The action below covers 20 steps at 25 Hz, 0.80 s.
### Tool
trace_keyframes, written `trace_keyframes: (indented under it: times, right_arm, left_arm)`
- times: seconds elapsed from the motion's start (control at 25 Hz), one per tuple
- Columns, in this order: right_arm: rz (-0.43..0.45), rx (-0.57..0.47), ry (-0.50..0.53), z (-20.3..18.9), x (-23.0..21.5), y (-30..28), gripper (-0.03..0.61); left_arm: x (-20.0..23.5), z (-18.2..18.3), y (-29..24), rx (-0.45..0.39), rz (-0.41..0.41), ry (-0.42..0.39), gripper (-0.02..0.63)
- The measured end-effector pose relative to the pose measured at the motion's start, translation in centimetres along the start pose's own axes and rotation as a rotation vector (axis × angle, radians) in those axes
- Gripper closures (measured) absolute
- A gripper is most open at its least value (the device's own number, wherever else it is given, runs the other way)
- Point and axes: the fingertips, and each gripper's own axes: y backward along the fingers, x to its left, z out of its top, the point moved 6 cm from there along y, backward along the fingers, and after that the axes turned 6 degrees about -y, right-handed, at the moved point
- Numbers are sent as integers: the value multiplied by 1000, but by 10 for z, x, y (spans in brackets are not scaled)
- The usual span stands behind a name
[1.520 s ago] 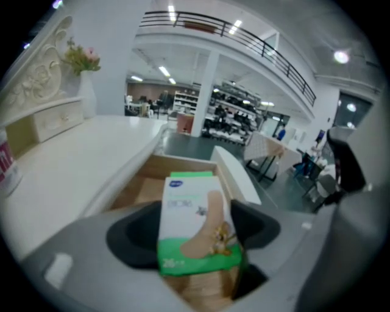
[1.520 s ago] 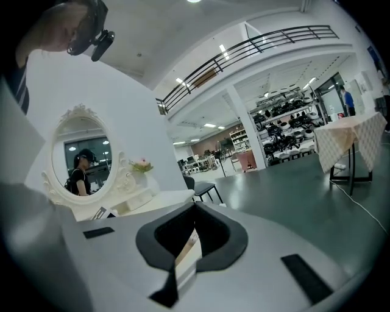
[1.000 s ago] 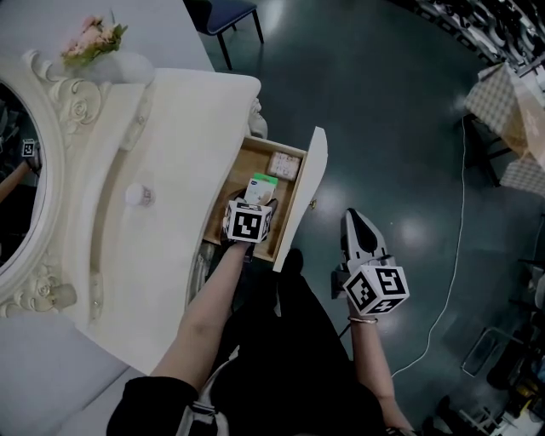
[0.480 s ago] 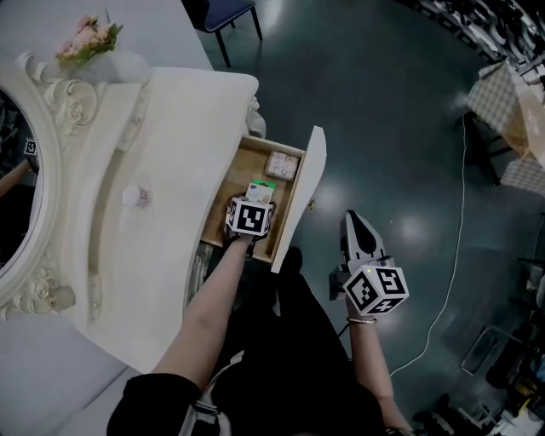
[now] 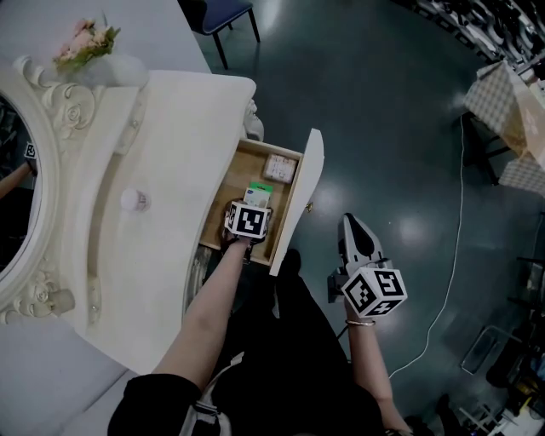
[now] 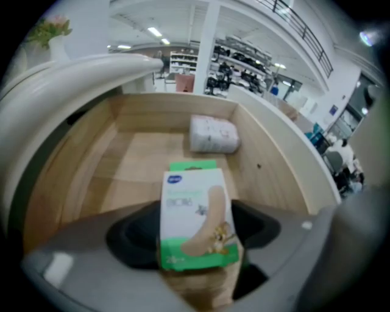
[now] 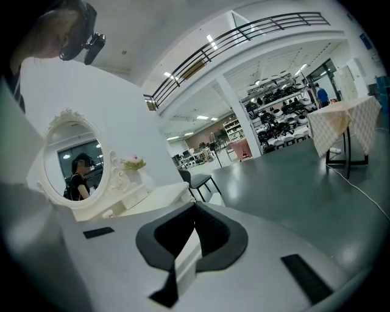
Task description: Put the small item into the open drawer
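Observation:
My left gripper is shut on a small white and green plaster box. It holds the box inside the open wooden drawer, a little above the drawer floor. A white wrapped packet lies at the far end of the drawer. My right gripper hangs over the dark floor to the right of the drawer front, shut with nothing in it.
The drawer belongs to a cream dressing table with an oval mirror and a small knob-like item on top. Pink flowers stand at the back. A chair and a white cable are on the floor.
The left gripper with the box has moved slightly deeper into the drawer and lower. The right gripper has stayed in place.

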Motion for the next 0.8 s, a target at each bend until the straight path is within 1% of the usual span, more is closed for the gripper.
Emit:
trace_keyframes:
  times: [0.16, 0.32, 0.4, 0.48, 0.72, 0.8]
  right_arm:
    - [6, 0, 1, -1, 1, 0, 574]
    - [12, -2, 12, 1, 4, 1, 574]
    - [17, -8, 21, 3, 6, 1, 574]
    - [22, -15, 28, 5, 8, 2, 574]
    - [29, -41, 50, 9, 14, 4, 574]
    - [31, -54, 54, 12, 17, 6, 574]
  left_arm:
    - [-1, 0, 1, 0, -11, 2, 222]
    - [-1, 9, 12, -45, -4, 6, 218]
    - [-1, 19, 23, -100, 1, 1, 237]
    - [0, 30, 40, -172, 8, -6, 266]
    - [0, 62, 106, -390, -3, -1, 318]
    - [0, 71, 128, -457, 11, -13, 356]
